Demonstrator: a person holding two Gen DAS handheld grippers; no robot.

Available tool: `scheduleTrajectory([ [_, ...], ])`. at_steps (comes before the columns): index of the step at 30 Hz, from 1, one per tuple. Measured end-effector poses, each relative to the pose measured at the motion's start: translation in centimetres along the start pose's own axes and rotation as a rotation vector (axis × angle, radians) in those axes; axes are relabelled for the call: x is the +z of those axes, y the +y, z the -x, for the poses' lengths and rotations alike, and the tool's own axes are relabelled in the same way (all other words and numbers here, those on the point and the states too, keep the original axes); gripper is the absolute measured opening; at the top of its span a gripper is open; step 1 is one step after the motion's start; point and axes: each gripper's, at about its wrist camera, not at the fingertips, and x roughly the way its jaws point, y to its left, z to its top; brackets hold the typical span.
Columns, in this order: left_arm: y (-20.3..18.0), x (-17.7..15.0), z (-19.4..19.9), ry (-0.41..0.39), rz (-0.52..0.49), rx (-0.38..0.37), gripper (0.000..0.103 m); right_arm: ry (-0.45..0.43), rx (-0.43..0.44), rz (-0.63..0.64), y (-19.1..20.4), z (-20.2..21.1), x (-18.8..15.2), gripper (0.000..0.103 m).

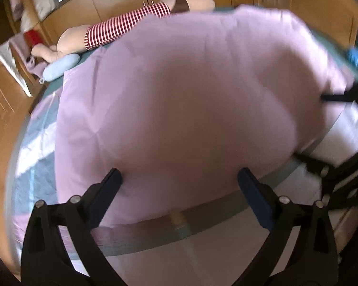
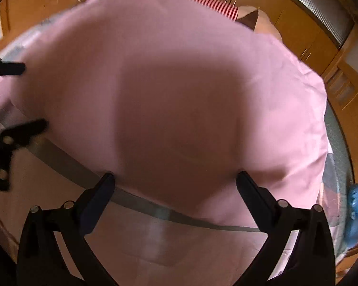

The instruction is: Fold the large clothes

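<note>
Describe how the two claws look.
Both are alike. The left claw and the right claw each have glossy black plastic arms that fork apart, silver rivets at the joints, and two flat fingers faced with dark blue pads. No cables, markings or sleeves show.

Both views are smeared by motion blur. The pink garment covers most of the glass table, hiding the tabletop beneath it. A stuffed toy in a red-striped top lies partly behind the garment's far edge; its lower part is hidden. A blue object at the right edge is blurred and cut off, and cannot be identified. In the right wrist view the left tool is cut by the frame's left edge.
</note>
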Motion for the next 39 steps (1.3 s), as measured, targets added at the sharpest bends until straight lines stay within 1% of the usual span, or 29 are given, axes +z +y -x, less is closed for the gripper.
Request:
scheduleTrajectory([
  [2, 0.7, -0.5, -1.1, 0.035, -0.022, 0.018, 0.101, 0.025, -0.019, -0.016, -1.2, -0.5, 0.3, 0.102],
  [5, 2.1, -1.2, -2.0, 0.077, -0.033, 0.091, 0.101, 0.056, -0.038, -0.047, -3.7, -0.7, 0.3, 0.102],
  [7, 3.3, -1.8, -2.7, 0.117, -0.032, 0.153, 0.101, 0.089, -0.06, -0.11, -7.0, -1.2, -0.3, 0.102],
  [11, 6.7, -3.3, -4.4, 0.218, 0.037, 0.222, 0.101, 0.195, -0.094, -0.309, -14.2, -2.3, -2.6, 0.102],
  [12, 8.1, -4.1, -5.3, 0.271, 0.075, 0.257, 0.101, 0.248, -0.129, -0.372, -16.2, -2.8, -3.6, 0.102],
  [13, 9.2, -4.7, -5.8, 0.306, 0.101, 0.296, 0.101, 0.287, -0.174, -0.41, -17.6, -3.1, -4.4, 0.102],
  [14, 10.4, -5.7, -6.1, 0.344, 0.133, 0.356, 0.101, 0.32, -0.225, -0.445, -18.9, -3.1, -5.1, 0.102],
  [15, 11.9, -6.4, -6.3, 0.367, 0.169, 0.414, 0.1, 0.334, -0.272, -0.492, -20.4, -2.9, -5.7, 0.102],
  [16, 12.9, -6.6, -5.7, 0.359, 0.197, 0.426, 0.099, 0.325, -0.329, -0.524, -21.2, -2.3, -5.9, 0.102],
  [17, 13.8, -6.7, -4.6, 0.327, 0.234, 0.419, 0.099, 0.298, -0.401, -0.549, -22.0, -1.2, -5.9, 0.102],
  [18, 14.2, -6.5, -3.5, 0.293, 0.263, 0.404, 0.099, 0.227, -0.45, -0.577, -22.4, 0.5, -5.5, 0.102],
  [19, 14.6, -6.2, -1.4, 0.224, 0.309, 0.376, 0.099, 0.128, -0.453, -0.613, -22.3, 2.6, -5.0, 0.102],
  [20, 14.6, -5.7, 0.5, 0.162, 0.34, 0.353, 0.099, 0.014, -0.43, -0.652, -21.6, 4.8, -4.5, 0.102],
  [22, 13.8, -4.5, 4.2, 0.012, 0.377, 0.286, 0.101, -0.152, -0.357, -0.672, -20.4, 7.9, -3.7, 0.102],
  [23, 13.0, -3.6, 5.8, -0.058, 0.386, 0.246, 0.101, -0.226, -0.351, -0.657, -18.6, 9.5, -2.9, 0.102],
  [25, 10.8, -1.7, 8.5, -0.159, 0.394, 0.193, 0.101, -0.311, -0.376, -0.617, -14.9, 12.1, -2.2, 0.102],
  [26, 9.6, -1.0, 9.6, -0.199, 0.396, 0.165, 0.101, -0.354, -0.369, -0.602, -13.2, 12.7, -1.9, 0.102],
  [27, 8.2, -0.7, 10.3, -0.221, 0.397, 0.142, 0.101, -0.397, -0.325, -0.589, -12.3, 13.5, -1.6, 0.102],
  [28, 7.1, 0.1, 10.7, -0.239, 0.398, 0.106, 0.101, -0.418, -0.278, -0.577, -11.5, 13.7, -1.0, 0.102],
  [30, 4.9, 1.1, 11.2, -0.249, 0.384, 0.048, 0.101, -0.442, -0.221, -0.559, -9.4, 14.4, -0.6, 0.102],
  [31, 4.0, 1.1, 11.4, -0.252, 0.378, 0.044, 0.101, -0.45, -0.214, -0.548, -9.1, 14.3, -0.7, 0.102],
  [33, 1.9, 1.0, 11.8, -0.258, 0.357, 0.072, 0.101, -0.455, -0.198, -0.533, -8.1, 14.7, -0.5, 0.102],
  [34, 1.4, 0.8, 12.1, -0.263, 0.347, 0.084, 0.101, -0.451, -0.182, -0.529, -7.6, 14.8, -0.5, 0.102],
  [36, -0.3, 0.8, 12.5, -0.278, 0.315, 0.109, 0.101, -0.444, -0.161, -0.528, -7.8, 14.4, -0.4, 0.102],
  [39, -1.8, 0.7, 13.0, -0.31, 0.273, 0.15, 0.101, -0.455, -0.167, -0.527, -6.5, 15.0, -0.3, 0.102],
])
